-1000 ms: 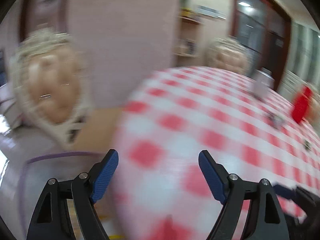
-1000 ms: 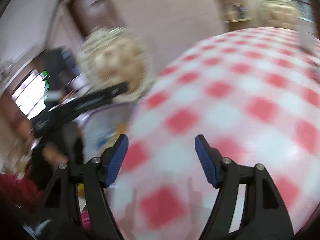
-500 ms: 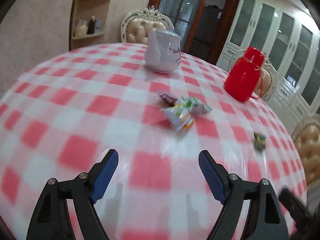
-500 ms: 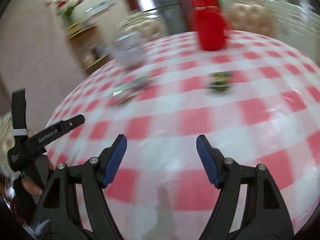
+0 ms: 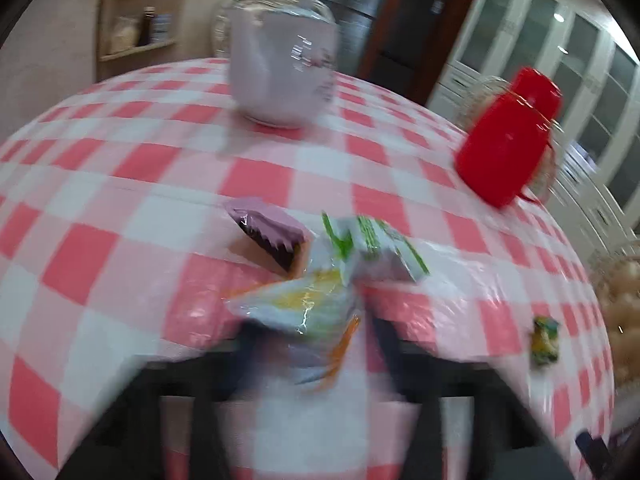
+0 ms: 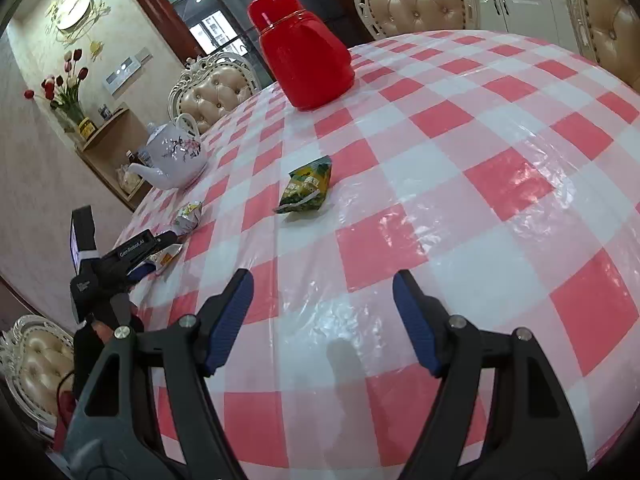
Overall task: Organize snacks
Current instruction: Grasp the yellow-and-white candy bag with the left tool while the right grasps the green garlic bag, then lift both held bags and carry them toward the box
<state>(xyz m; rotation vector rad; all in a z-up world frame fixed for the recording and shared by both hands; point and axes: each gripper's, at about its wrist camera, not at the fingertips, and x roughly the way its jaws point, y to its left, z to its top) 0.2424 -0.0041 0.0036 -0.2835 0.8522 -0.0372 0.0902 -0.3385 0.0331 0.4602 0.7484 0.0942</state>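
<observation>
Behind the snacks (image 5: 320,280) stand teapot (image 5: 280,68) and flask (image 5: 508,136).

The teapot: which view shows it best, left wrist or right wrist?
The right wrist view. There the teapot is small but sharp, with spout, handle and flower pattern all visible. In the left wrist view the teapot is bigger and nearer, but motion blur smears its details.

The left wrist view looks steeply down, very close over a heap of crinkly snack packets (image 5: 320,280) on the red-and-white checked tablecloth (image 5: 100,208). The right wrist view sits farther back, facing across it. Both share the white floral teapot (image 6: 176,156), red plastic jug (image 6: 304,56) and green-yellow packet (image 6: 306,190)
</observation>
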